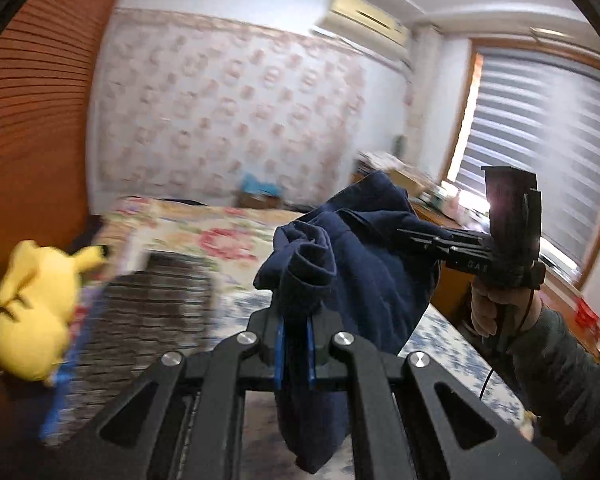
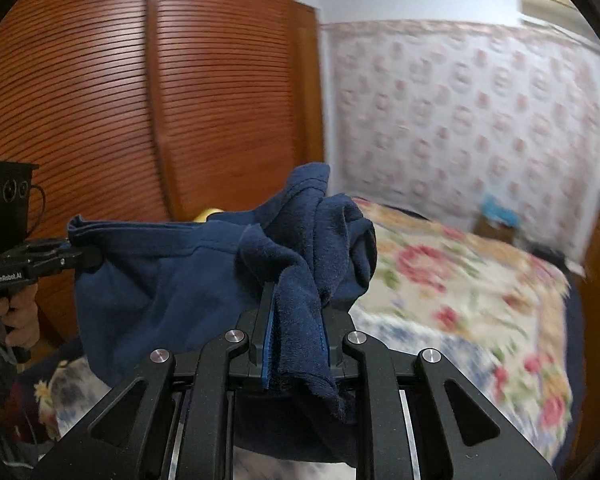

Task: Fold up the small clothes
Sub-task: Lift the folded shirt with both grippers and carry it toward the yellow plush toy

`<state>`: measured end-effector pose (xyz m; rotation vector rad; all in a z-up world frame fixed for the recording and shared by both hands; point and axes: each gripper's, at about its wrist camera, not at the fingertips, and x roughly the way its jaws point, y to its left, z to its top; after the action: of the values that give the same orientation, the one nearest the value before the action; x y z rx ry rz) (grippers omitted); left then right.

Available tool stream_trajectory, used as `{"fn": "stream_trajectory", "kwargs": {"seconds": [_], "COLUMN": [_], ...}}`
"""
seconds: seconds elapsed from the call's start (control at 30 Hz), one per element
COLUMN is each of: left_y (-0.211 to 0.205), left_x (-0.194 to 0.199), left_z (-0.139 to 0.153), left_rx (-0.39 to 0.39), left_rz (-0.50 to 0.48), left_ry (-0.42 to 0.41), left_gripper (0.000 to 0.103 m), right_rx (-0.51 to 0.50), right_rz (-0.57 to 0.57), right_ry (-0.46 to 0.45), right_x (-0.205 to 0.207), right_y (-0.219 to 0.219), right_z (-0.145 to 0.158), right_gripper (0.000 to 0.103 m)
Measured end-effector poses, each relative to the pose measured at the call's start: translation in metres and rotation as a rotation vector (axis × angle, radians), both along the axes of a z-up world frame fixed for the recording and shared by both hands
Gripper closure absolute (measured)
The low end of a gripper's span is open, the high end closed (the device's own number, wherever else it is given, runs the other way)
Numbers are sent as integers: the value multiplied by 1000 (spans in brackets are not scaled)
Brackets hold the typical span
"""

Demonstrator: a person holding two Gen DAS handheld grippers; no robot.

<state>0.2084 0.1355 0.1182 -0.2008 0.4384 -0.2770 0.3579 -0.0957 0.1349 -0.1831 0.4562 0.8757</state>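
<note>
Closest to the left wrist camera, the left tongs (image 1: 296,338) are closed tight on a bunched edge of a navy garment (image 1: 364,264), the cloth squeezed between the blue pads and trailing down below them. In the right wrist view the right tongs (image 2: 298,332) are likewise clamped on a wad of the same navy cloth, its towelling-like inner face showing. Between the two grips the garment hangs in the air as a slack sheet — held up clear of the bed (image 1: 204,232), with a crumpled knot of fabric at each grip. What kind of garment it is cannot be told from its shape here.

Judging by this, the folding has barely begun: the piece is lifted and partly spread, but no clean fold shows, and it has yet to be laid flat, smoothed and doubled over.

Beyond the cloth lies the floral bedspread; a yellow plush toy (image 1: 32,312) rests at its left side. Farther off stand the slatted wooden wardrobe (image 2: 140,92), the patterned wall — and a window blind (image 1: 540,140).
</note>
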Motion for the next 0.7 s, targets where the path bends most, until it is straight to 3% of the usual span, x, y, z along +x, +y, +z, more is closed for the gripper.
{"fn": "stream_trajectory", "kwargs": {"seconds": [0.2,0.43,0.53,0.57,0.6,0.7], "left_y": [89,139,150,150,151,149], "left_x": [-15,9,14,14,13,11], "left_z": [-26,-110,-130,-132,-136,-142], "left_rx": [-48,-79,-76,-73,-69,-48], "left_rz": [176,307,330,335,340,358], "left_ry": [29,194,228,234,235,243], "left_gripper": [99,99,99,98,98,96], "right_rx": [-68,-240,-288,-280,-267,-196], "right_rz": [172,236,198,188,159,83], "right_ry": [10,104,102,105,100,66], "right_x": [22,67,81,84,90,98], "right_y": [125,250,270,267,265,252], "right_z": [4,-60,-83,-85,-84,-66], "right_gripper": [88,88,83,77,66,56]}}
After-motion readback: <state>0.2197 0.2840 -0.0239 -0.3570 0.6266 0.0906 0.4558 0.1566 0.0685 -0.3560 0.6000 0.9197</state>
